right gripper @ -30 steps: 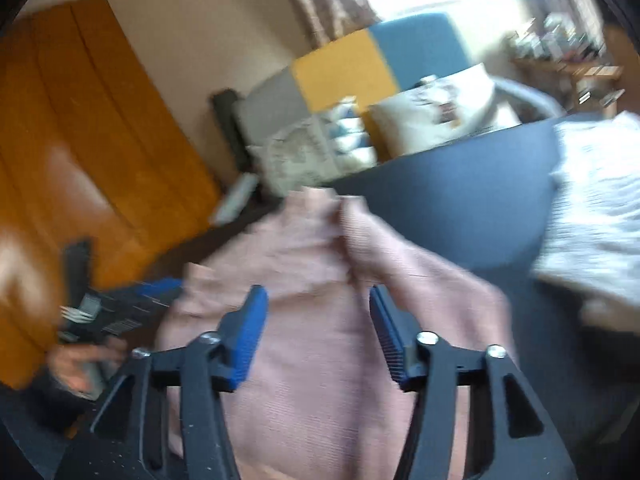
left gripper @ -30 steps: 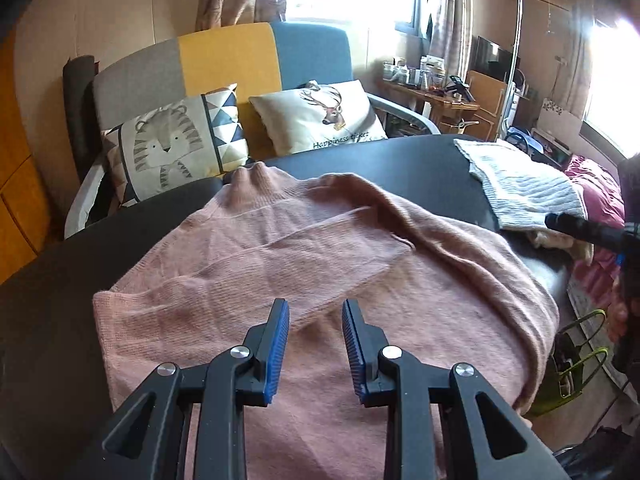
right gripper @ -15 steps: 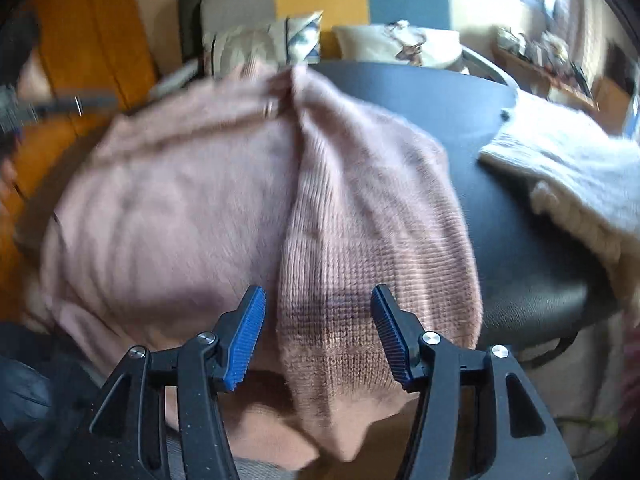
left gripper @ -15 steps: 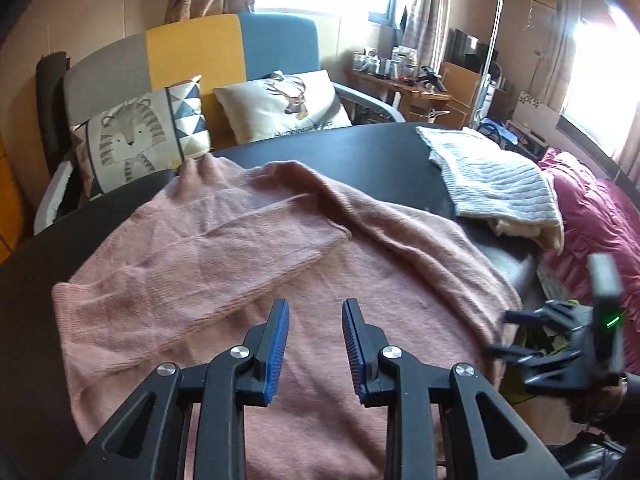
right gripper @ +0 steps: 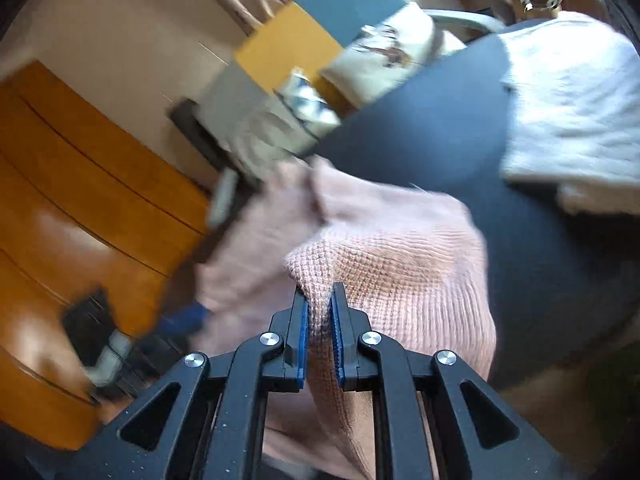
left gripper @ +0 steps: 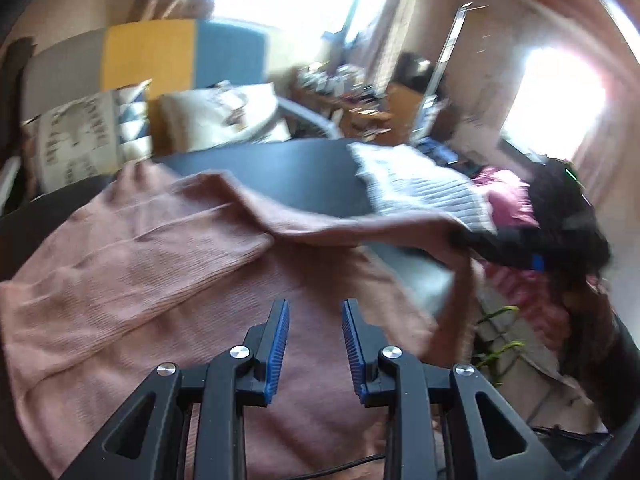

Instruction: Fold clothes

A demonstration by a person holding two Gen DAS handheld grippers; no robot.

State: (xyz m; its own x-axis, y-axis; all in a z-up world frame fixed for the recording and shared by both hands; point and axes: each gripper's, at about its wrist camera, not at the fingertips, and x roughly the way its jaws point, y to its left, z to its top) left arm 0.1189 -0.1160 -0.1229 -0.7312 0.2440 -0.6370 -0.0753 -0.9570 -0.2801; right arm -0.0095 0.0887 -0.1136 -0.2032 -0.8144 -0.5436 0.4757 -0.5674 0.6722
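Note:
A pink knit sweater (left gripper: 168, 276) is spread over the round black table (left gripper: 288, 168), one sleeve laid across its body. My left gripper (left gripper: 314, 312) hovers open above the sweater's near middle, nothing between its blue pads. At the right of the left wrist view my right gripper (left gripper: 460, 238) holds the other sleeve lifted and stretched off the table. In the right wrist view that right gripper (right gripper: 319, 300) is shut on the pink sweater (right gripper: 400, 264), cloth pinched between its pads and hanging below.
A folded white knit (left gripper: 416, 188) lies on the table's far right side, also the white knit (right gripper: 568, 112) in the right wrist view. Behind the table stands a grey, yellow and blue sofa (left gripper: 152, 52) with two cushions. An orange wooden cabinet (right gripper: 72, 208) is at the left.
My right gripper has closed on the sweater's right sleeve and lifted it up and outward. The left gripper stays open over the sweater, its view swung slightly right.

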